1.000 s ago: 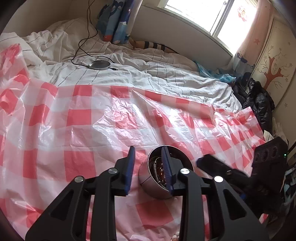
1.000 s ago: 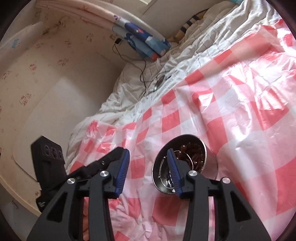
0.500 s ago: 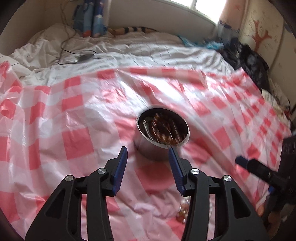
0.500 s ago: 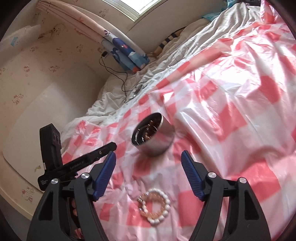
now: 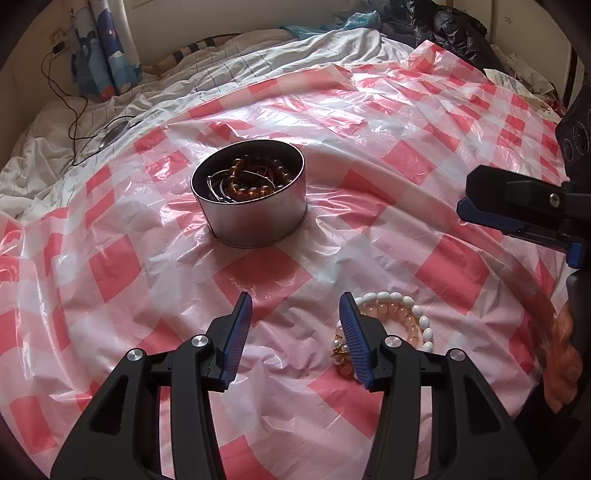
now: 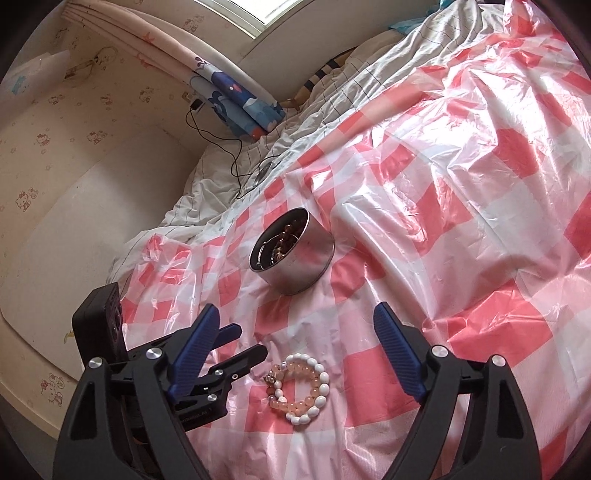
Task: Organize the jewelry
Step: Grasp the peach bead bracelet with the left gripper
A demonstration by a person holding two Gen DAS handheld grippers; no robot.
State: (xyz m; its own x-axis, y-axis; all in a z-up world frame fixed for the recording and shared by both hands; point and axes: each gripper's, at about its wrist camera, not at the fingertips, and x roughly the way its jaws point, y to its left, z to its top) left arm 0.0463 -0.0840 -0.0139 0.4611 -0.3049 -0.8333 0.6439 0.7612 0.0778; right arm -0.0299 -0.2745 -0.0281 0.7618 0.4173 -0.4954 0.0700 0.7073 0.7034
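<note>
A round metal tin (image 5: 255, 225) stands on the red-and-white checked plastic sheet (image 5: 110, 266), holding amber beads and metal bangles. Nearer me lie two bead bracelets (image 5: 400, 314), one white and one pink, coiled together. My left gripper (image 5: 295, 299) hovers over the sheet with its jaws opening and nothing between them. The bracelets sit just right of its right finger, partly hidden by it. My right gripper (image 6: 295, 308) is wide and still opening, empty. The bracelets (image 6: 303, 384) lie on the sheet below its gap, with the tin (image 6: 295, 258) beyond.
The sheet covers a bed with a rumpled white quilt (image 5: 258, 66) behind it. A black cable and round device (image 5: 114, 131) lie at the back left, near blue patterned fabric (image 5: 107, 55). Dark clothes (image 5: 443, 26) are piled back right. A hand (image 5: 561, 350) shows at the right edge.
Both grippers drew back from the tin, where a finger of each had been inside it. Both sets of jaws widened. The bracelets came into view on the sheet.
</note>
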